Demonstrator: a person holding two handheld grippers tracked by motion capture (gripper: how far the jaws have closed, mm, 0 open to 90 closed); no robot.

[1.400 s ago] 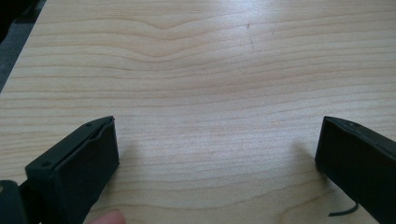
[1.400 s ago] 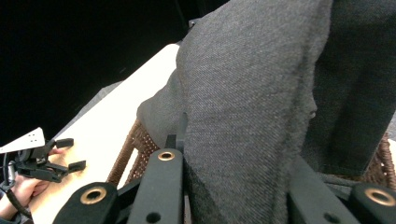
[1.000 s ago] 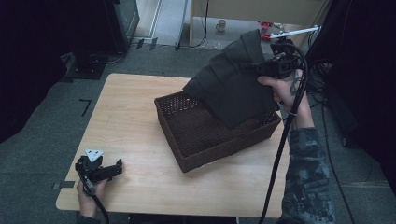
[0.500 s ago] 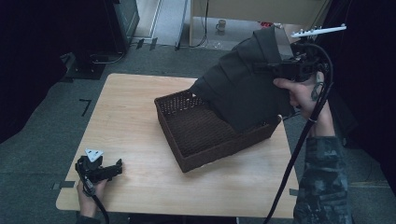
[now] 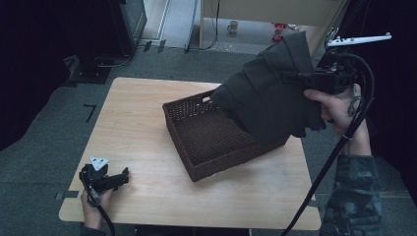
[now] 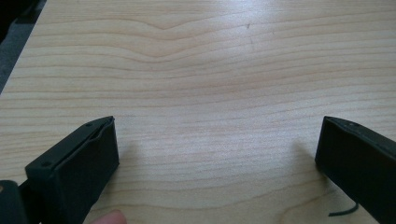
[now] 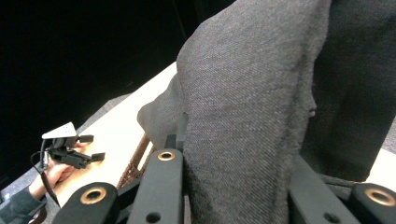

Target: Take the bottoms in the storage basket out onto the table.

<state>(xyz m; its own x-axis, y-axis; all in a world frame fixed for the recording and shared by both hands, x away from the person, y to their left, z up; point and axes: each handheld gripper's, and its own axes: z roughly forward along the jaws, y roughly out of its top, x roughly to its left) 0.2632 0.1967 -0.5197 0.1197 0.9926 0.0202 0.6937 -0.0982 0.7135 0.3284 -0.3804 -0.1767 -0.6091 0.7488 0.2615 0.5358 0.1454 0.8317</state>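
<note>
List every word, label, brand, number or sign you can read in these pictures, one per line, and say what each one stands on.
There are none to read. The wooden table, the woven basket, the dark cloth held in the right gripper and the left gripper carry no legible text. The small items on the floor beyond the table are too blurred to tell.

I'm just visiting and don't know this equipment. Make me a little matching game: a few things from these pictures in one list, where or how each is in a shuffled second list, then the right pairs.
Things:
1. dark cloth
2. woven basket
3. left tool
4. right tool

States:
A. open, low at the table's near left corner
B. standing on the wooden table
C. lifted, hanging over the basket's far right side
D. raised in the air, shut on fabric

Pairs: 1-C, 2-B, 3-A, 4-D
</note>
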